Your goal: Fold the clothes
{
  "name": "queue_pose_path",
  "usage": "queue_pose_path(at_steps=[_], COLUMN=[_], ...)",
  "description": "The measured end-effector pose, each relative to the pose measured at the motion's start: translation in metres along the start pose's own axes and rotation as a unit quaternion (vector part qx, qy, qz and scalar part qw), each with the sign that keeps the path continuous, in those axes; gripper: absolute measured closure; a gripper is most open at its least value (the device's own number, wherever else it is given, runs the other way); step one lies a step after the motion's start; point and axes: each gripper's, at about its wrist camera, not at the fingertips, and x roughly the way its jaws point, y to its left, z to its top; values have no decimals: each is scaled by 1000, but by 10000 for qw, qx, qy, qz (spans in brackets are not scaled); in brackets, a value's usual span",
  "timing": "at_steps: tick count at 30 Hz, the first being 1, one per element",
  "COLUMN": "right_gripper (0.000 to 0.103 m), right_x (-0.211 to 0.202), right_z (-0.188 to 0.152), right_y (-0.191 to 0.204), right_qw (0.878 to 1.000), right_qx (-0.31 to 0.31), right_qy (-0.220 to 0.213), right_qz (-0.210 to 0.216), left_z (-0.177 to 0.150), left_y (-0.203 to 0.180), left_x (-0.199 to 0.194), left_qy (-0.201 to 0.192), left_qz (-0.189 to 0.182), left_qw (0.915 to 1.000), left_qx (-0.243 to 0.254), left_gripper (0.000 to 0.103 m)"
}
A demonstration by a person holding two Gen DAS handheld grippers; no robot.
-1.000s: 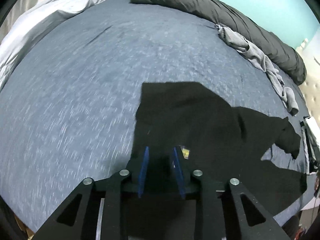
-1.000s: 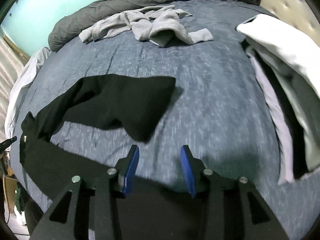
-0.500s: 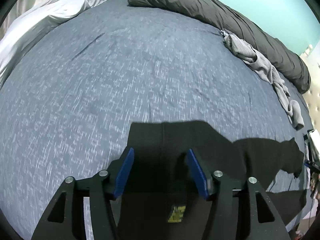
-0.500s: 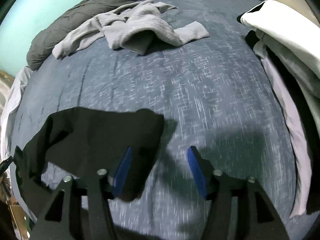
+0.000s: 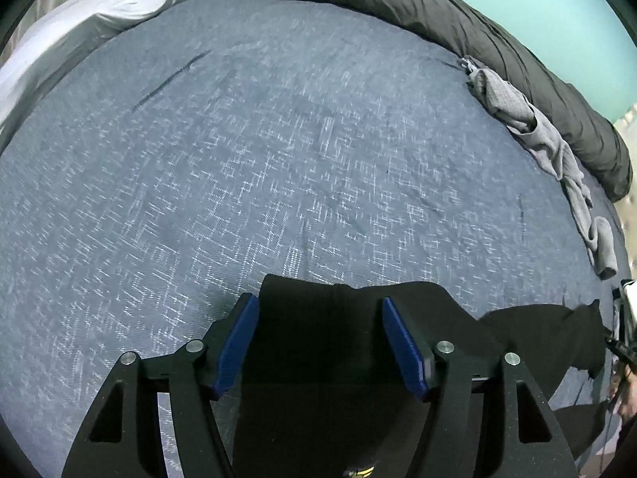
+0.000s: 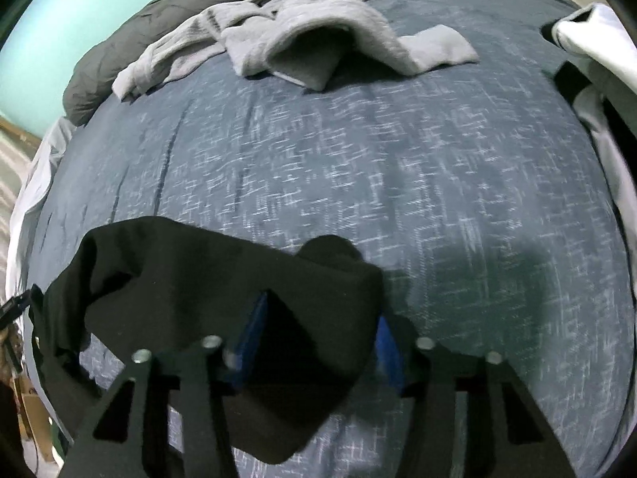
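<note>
The left gripper [image 5: 318,340] has been opening and stands wide over the black garment [image 5: 318,326] on the bed [image 5: 278,159]; the right gripper [image 6: 318,342] has been closing with cloth between its jaws — grip unclear. Soft, limp: take edges. Grey clothes [image 6: 302,44] lie well apart.

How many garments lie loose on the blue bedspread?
2: a black garment at the near edge under both claws, and a crumpled grey garment by the far rolled duvet. The stack at right may hold more.
</note>
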Motion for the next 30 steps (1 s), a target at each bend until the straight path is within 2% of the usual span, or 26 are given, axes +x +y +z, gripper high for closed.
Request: queue_pose_path(at_steps=[2, 4, 5, 6, 8, 11, 19, 23, 27, 29, 30], right_gripper=[73, 83, 86, 88, 92, 94, 94, 94, 94, 95, 95], right_x=[0, -3, -4, -7, -14, -29, -109, -153, -193, -194, -190], right_z=[-1, -1, -1, -1, 0, 5, 35, 44, 30, 16, 11], right_y=[1, 1, 1, 3, 7, 15, 37, 46, 61, 66, 64], right_qw=[10000, 9999, 9998, 9997, 9992, 9977, 9853, 9735, 9479, 9418, 9429], right_qx=[-61, -101, -121, -169, -285, -471, -839, -1045, -1599, -1992, -2090], right_qy=[-21, -95, -135, -175, -261, -461, -1465, -2016, -2752, -2702, -2582], right_qz=[-16, -39, -51, -67, -101, -176, -254, -255, -97, -182, -254], left_z=[-1, -3, -3, -5, -6, -5, 6, 0, -10, -13, -16], left_y=[0, -1, -2, -4, -5, -10, 5, 4, -8, -12, -14], left_x=[1, 1, 0, 0, -3, -13, -64, -74, -70, -64, -60], left_qy=[-5, -24, -29, -21, -29, -119, -539, -487, -350, -288, -248], left_qz=[-24, -47, -35, -12, -42, 26, 150, 14, -66, -100, -117], left_qw=[10000, 10000, 9999, 9998, 9996, 9992, 9983, 9987, 9989, 9989, 9990], left_qx=[28, 75, 128, 195, 267, 376, 142, 168, 318, 342, 351], left_gripper=[35, 49, 73, 86, 94, 103, 103, 103, 103, 103, 103])
